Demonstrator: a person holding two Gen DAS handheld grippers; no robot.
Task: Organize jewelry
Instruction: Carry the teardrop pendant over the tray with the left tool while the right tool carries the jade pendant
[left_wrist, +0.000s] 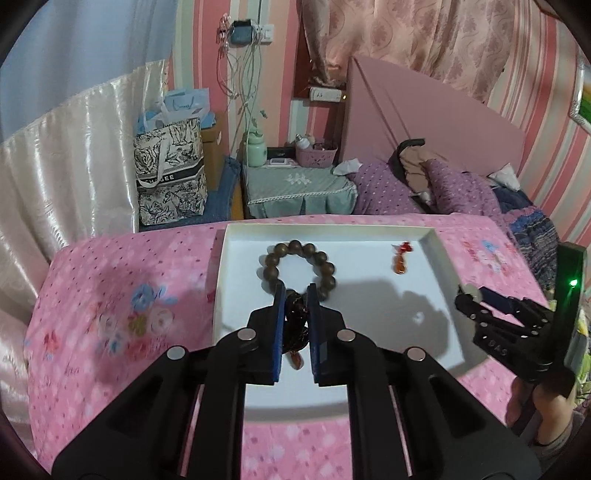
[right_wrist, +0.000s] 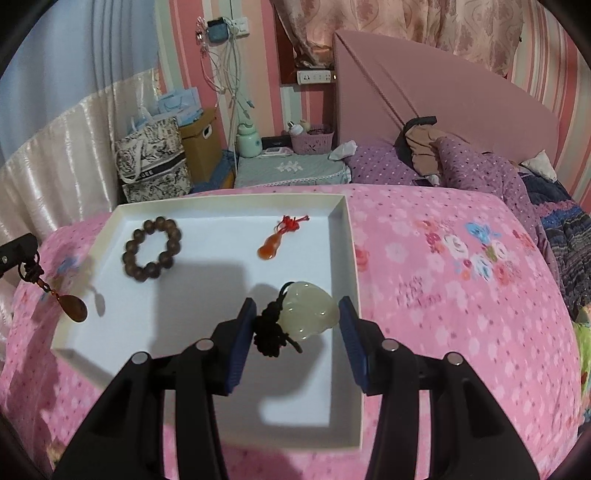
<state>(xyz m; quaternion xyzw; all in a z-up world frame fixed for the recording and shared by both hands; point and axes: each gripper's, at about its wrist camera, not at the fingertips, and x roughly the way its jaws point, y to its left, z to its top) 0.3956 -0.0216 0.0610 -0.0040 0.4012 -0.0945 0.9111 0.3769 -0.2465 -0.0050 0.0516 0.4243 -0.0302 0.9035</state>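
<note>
A white tray lies on the pink flowered bedspread. In it are a brown bead bracelet and an orange gourd charm with a red knot. My left gripper is shut on the dark knotted cord of a brown teardrop pendant, which dangles over the tray's left edge. My right gripper is over the tray's near right part. It holds a pale green jade pendant with a black cord between its pads.
The bedspread spreads right of the tray. Beyond are a purple quilt, a pink headboard, a nightstand with a basket and bottle, and a patterned bag. A hand grips the right tool.
</note>
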